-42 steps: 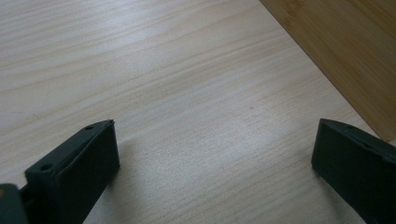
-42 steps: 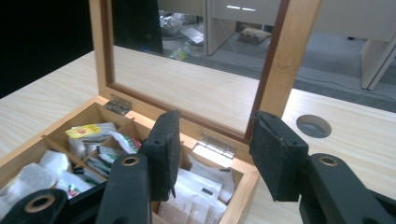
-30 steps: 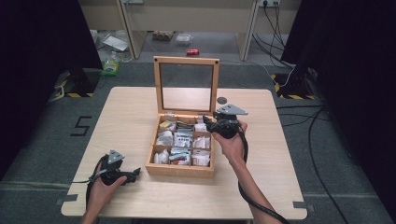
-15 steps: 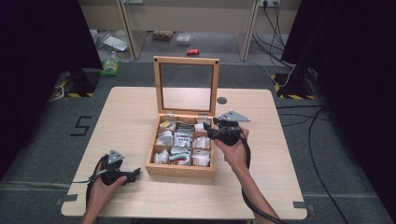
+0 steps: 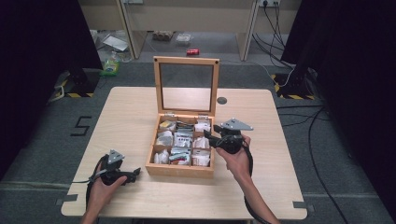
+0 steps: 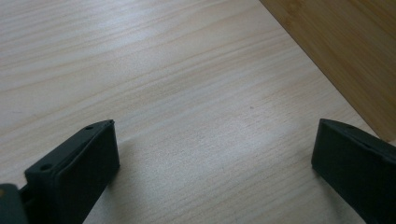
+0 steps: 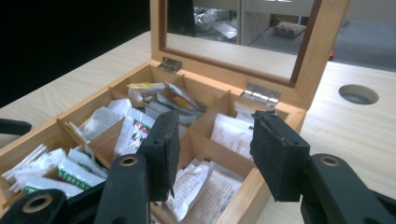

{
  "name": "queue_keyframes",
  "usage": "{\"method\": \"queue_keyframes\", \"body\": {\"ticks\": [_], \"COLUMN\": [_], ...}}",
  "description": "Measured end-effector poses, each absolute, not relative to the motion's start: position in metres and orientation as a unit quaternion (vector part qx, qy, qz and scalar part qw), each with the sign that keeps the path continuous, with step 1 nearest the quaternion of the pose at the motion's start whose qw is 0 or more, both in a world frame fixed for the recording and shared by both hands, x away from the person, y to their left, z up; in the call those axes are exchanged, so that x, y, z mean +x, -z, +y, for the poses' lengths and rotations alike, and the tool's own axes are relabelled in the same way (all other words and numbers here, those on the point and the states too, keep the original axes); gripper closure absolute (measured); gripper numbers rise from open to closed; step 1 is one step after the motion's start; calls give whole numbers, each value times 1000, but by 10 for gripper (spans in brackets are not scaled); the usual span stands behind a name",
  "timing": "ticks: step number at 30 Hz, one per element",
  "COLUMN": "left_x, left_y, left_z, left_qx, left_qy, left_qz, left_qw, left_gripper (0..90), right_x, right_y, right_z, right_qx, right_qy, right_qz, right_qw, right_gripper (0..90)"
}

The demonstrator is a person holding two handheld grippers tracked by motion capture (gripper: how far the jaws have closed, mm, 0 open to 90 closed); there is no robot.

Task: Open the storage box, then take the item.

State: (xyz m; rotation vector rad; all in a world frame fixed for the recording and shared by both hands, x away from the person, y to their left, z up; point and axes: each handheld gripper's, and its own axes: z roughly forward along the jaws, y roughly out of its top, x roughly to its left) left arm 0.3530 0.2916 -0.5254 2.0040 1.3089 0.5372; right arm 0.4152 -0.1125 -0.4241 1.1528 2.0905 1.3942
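Wooden box [image 5: 180, 169] sitting frame centre; right gripper [image 7: 212, 140], jaws parted, empty, hovering over sachets [image 7: 231, 135] — descending squarely advisable. Left gripper [image 5: 135, 173] resting, jaws spread.

1. Lab/test room, not a home: black curtains [image 5: 42, 56] hang both sides of the table [image 5: 130, 121].
2. Hazard-striped stand bases [image 5: 289, 91] on grey floor, w/ loose cables [image 5: 322, 154].
3. Number "5" [image 5: 80, 126] marked on floor; wall sockets [image 5: 268, 2] at back.

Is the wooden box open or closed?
Open. The wooden box has its glass lid standing upright on its hinges, and the packets in its compartments are uncovered.
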Motion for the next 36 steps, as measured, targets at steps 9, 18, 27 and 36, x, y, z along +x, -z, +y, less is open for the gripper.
{"method": "queue_keyframes", "body": {"ticks": [9,18,27,36], "left_x": [353,353,353,353], "left_y": [525,525,525,525], "left_z": [292,292,292,292], "left_qx": [769,769,769,770], "left_qy": [-206,-206,-205,-204], "left_qz": [502,502,503,502], "left_qw": [338,338,337,338], "left_gripper": [1,0,0,0], "right_x": [410,408,410,409], "right_y": [433,438,450,450], "right_z": [-108,-103,-106,-106], "right_qx": [400,395,410,413], "right_qy": [-489,-484,-464,-463], "right_qz": [753,763,770,768], "right_qw": [183,167,156,157], "right_gripper": [519,514,504,500]}}
